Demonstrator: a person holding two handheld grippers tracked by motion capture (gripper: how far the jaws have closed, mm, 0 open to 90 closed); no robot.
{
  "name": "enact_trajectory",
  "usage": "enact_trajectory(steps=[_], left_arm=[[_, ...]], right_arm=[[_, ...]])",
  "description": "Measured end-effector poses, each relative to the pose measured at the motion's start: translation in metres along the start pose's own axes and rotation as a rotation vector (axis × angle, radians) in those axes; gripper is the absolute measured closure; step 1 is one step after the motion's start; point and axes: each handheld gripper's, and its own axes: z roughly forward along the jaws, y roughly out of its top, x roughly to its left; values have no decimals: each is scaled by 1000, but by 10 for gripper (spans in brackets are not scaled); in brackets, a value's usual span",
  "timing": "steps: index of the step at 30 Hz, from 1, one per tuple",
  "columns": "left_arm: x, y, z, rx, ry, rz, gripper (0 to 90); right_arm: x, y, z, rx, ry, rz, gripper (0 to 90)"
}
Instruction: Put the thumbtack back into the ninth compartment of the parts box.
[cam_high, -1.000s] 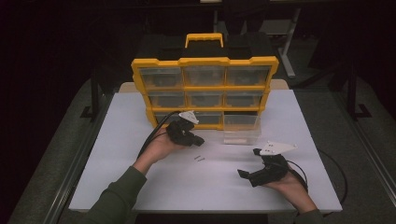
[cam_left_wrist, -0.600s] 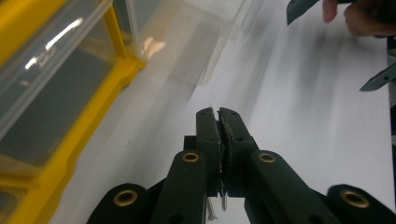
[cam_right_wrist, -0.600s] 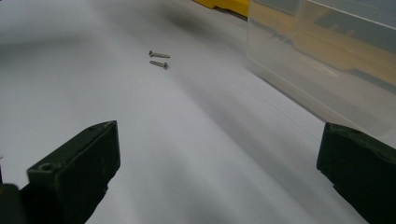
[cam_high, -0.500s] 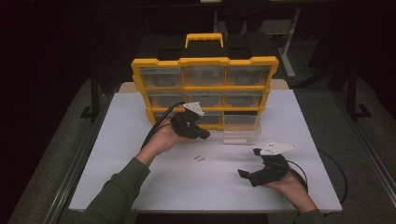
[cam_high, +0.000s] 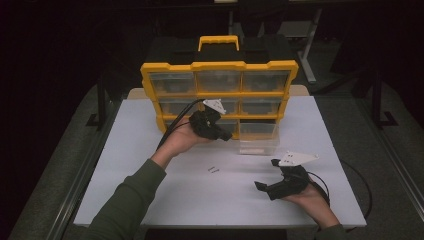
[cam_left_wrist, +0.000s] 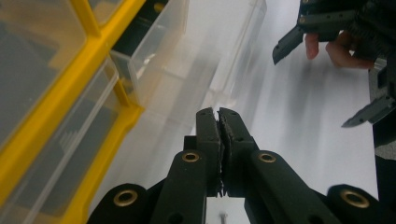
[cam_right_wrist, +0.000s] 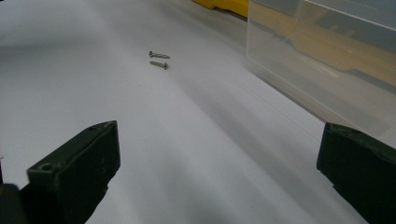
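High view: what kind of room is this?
Probably a workshop or lab: a yellow parts organizer with small clear drawers stands on a white table, and two screws lie loose on it.

The left tool (cam_high: 226, 136) is hiding part of the organizer's (cam_high: 219, 66) lower drawers. The clear drawer (cam_right_wrist: 327, 56) is running past the picture's edge, and whatever is lying in the drawers is staying too blurred to tell.

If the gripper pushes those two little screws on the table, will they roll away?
Probably a bit. The two screws look thin and round, lying flat on the smooth white table, so a sideways nudge would likely roll them in a curve. They look tiny and light, so wide jaws might slip off them.
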Motion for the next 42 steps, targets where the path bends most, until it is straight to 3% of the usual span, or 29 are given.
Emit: enact_trajectory(steps=[10,22,42], left_arm=[[2,24,7,-3,-5,21,876],[-1,46,29,11,-16,53,875],[2,49,69,104,7,73,873]], right_arm=[[0,0,0,-2,1,0,0],[0,0,-1,-3,2,3,0],[0,0,-1,-5,7,1,0]])
